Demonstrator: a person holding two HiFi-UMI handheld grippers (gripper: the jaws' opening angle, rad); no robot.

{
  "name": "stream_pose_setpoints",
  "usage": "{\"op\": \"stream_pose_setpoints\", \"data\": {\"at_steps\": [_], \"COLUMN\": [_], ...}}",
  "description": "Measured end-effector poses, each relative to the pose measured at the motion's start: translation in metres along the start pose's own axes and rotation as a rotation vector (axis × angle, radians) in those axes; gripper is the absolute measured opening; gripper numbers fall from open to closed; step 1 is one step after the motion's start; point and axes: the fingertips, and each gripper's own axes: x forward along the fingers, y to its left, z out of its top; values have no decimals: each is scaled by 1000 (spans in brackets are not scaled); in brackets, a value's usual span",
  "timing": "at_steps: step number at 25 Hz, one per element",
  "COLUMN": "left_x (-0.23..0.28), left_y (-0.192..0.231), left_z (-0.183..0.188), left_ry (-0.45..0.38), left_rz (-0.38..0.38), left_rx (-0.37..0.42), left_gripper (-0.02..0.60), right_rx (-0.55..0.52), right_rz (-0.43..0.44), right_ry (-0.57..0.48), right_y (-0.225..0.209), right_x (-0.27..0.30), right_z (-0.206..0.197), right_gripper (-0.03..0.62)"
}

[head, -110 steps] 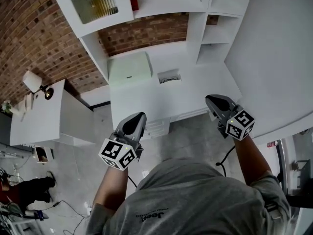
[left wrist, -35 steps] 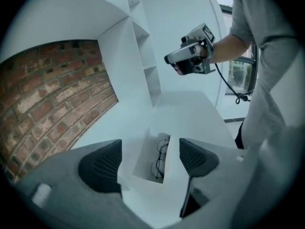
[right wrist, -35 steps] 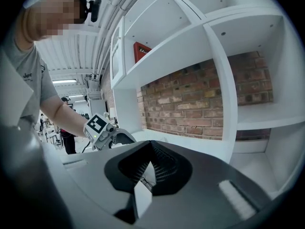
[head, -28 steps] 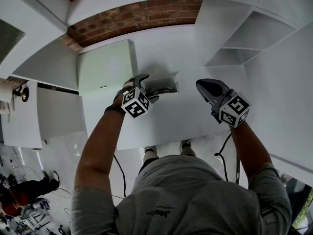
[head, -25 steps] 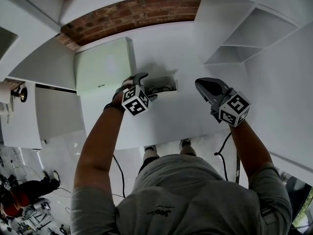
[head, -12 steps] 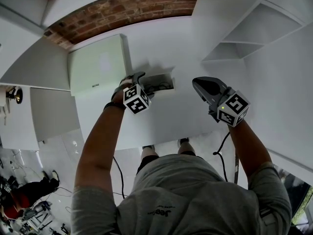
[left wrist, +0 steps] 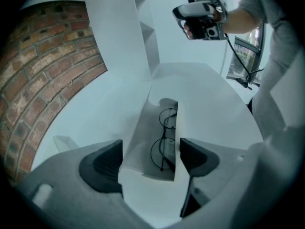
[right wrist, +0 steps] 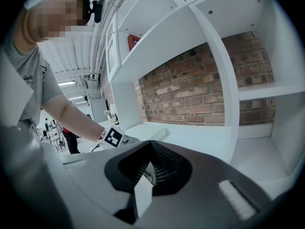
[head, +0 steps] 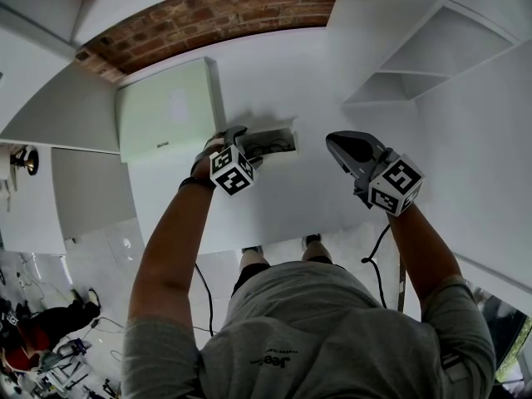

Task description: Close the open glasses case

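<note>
Glasses case [left wrist: 147, 128] lies open between spread jaws of left gripper [left wrist: 150, 152]; right gripper [right wrist: 150, 165] has jaws pressed together.

Left gripper [left wrist: 150, 159]: held out ahead of the body, pointing away from the person; jaws set wide apart, gripping nothing.
Right gripper [right wrist: 151, 149]: raised off to the right, well apart from the left gripper; jaws drawn together, tips touching, with nothing clamped.
Left arm [head: 170, 239]: bare forearm stretched forward, nearly straight.
Right arm [head: 420, 252]: bare forearm angled forward and slightly inward.
Left marker cube [head: 231, 170]: above the wrist, turned up to the head view.
Right marker cube [head: 396, 184]: likewise turned upward.
</note>
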Motion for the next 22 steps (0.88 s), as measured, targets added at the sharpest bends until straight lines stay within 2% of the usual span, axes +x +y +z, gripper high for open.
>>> {"op": "stream_pose_setpoints", "data": {"at_steps": [22], "left_x": [-6], "left_y": [-12], "left_z": [-1], "left_ry": [-1], "left_rz": [122], "left_rx": [-4], "left_gripper": [274], "right_rx": [1], "right_rz": [17], "right_ry": [-1], "right_y": [8], "right_x": [7], "right_z": [1], "right_gripper": [9]}}
